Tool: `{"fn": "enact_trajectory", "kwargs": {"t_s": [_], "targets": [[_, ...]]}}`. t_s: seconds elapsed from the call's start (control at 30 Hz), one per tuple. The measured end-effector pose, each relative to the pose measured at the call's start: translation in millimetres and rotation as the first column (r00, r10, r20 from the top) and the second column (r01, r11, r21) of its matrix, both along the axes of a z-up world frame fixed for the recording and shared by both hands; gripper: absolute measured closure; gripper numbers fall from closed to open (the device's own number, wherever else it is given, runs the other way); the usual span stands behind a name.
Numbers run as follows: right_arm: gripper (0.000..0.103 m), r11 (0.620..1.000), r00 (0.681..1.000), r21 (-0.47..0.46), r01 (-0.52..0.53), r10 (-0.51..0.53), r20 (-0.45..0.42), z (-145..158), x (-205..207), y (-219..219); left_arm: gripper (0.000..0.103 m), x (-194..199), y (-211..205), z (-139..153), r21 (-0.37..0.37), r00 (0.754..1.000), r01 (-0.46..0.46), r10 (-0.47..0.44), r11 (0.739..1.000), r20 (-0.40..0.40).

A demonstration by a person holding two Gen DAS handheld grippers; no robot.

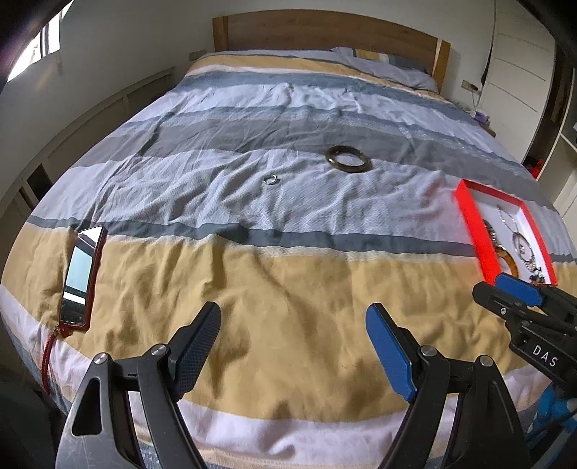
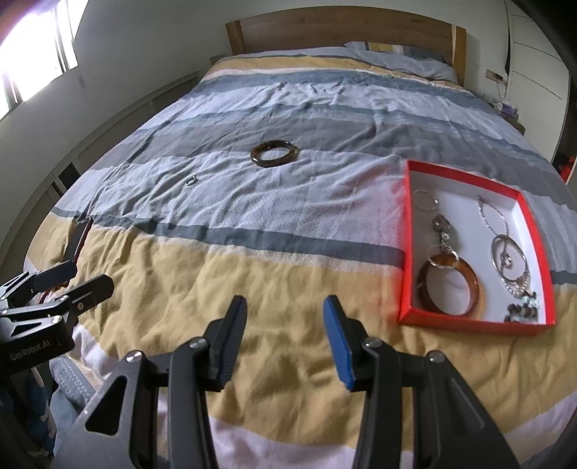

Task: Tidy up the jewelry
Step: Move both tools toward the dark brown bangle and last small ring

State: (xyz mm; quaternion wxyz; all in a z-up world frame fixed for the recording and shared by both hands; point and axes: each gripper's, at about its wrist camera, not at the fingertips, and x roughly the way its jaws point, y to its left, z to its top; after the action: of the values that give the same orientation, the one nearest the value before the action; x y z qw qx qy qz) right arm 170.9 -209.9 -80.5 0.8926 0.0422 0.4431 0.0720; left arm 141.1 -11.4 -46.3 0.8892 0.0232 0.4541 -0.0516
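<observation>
We see a dark, glossy brown-green bangle (image 2: 274, 153) lying flat on a pale band of the striped duvet (image 2: 288, 252), mid-bed, with a small silver ring (image 2: 190, 180) near it, toward the window side. Well apart from both, a red box (image 2: 407, 252) with a white inside sits on the duvet; it holds an amber bangle (image 2: 449, 285), silver chains and hoops (image 2: 505, 249) and some dark beads. Our left gripper (image 1: 292, 346) has its jaws spread wide with nothing between them; our right gripper (image 2: 285, 339) stands partly spread, also empty, both over the yellow band. A phone in a red case (image 1: 81, 277) lies near the bed's edge. Beyond are a wooden headboard (image 2: 342, 29), a pillow and white cupboards.
</observation>
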Motion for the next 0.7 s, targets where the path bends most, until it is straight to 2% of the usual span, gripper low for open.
{"fn": "enact_trajectory", "kwargs": {"t_s": [0.7], "targets": [[0.061,0.999,0.999,0.005,-0.05,0.05,-0.006,-20,90,19,0.022,86,19,-40,0.047,1.0,-0.005,0.006,0.999,-0.024]]}}
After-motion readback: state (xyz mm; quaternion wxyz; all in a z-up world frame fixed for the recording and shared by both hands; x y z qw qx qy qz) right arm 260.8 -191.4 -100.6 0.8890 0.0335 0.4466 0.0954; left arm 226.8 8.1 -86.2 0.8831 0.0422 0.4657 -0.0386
